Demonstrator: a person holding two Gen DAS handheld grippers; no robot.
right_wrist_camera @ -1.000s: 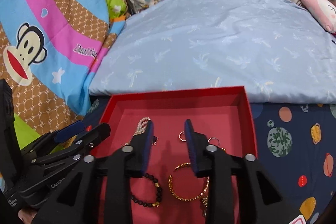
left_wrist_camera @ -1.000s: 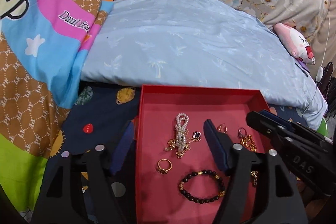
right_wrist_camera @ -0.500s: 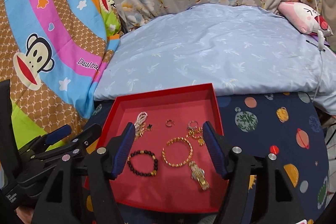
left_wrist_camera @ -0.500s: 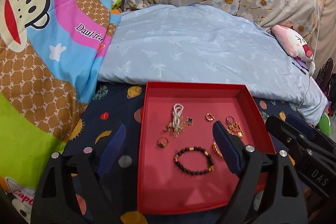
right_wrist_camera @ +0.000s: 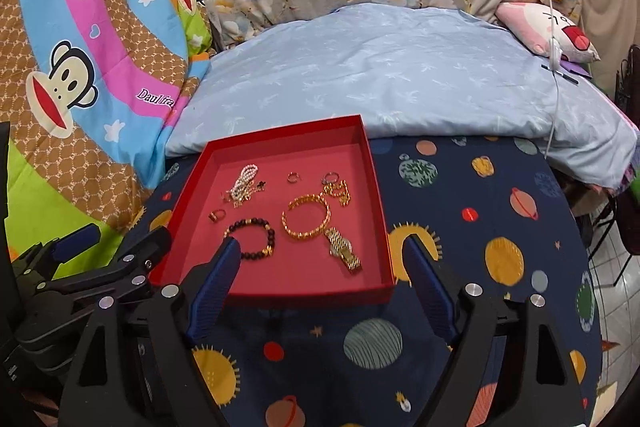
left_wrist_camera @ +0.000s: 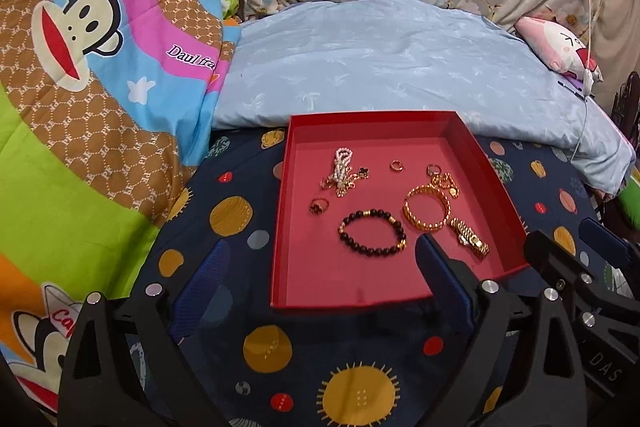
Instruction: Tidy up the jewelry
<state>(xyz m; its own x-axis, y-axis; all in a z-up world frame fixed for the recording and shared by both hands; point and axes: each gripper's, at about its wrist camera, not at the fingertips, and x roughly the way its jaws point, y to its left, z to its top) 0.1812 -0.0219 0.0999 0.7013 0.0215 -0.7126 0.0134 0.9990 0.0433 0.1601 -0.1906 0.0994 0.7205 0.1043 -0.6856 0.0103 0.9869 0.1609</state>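
Note:
A red tray (left_wrist_camera: 396, 125) (right_wrist_camera: 276, 293) lies on a dark planet-print cloth. In it lie a pearl piece (left_wrist_camera: 342, 167) (right_wrist_camera: 245, 177), a black bead bracelet (left_wrist_camera: 373, 233) (right_wrist_camera: 252, 239), a gold bangle (left_wrist_camera: 426, 207) (right_wrist_camera: 306, 221), a gold watch (left_wrist_camera: 469, 237) (right_wrist_camera: 343, 250), a gold chain (left_wrist_camera: 445, 183) and small rings (left_wrist_camera: 319, 205). My left gripper (left_wrist_camera: 320, 259) is open and empty, in front of the tray's near edge. My right gripper (right_wrist_camera: 320, 255) is open and empty, also in front of the near edge.
The planet-print cloth (left_wrist_camera: 360, 367) (right_wrist_camera: 500, 227) covers the surface around the tray. A light blue pillow (left_wrist_camera: 380, 67) lies behind it, a monkey-print blanket (left_wrist_camera: 80, 67) to the left and a pink plush toy (left_wrist_camera: 556, 45) at the right.
Both grippers have pulled back and up from over the tray. The right gripper's jaws have opened wider. The jewelry has not moved.

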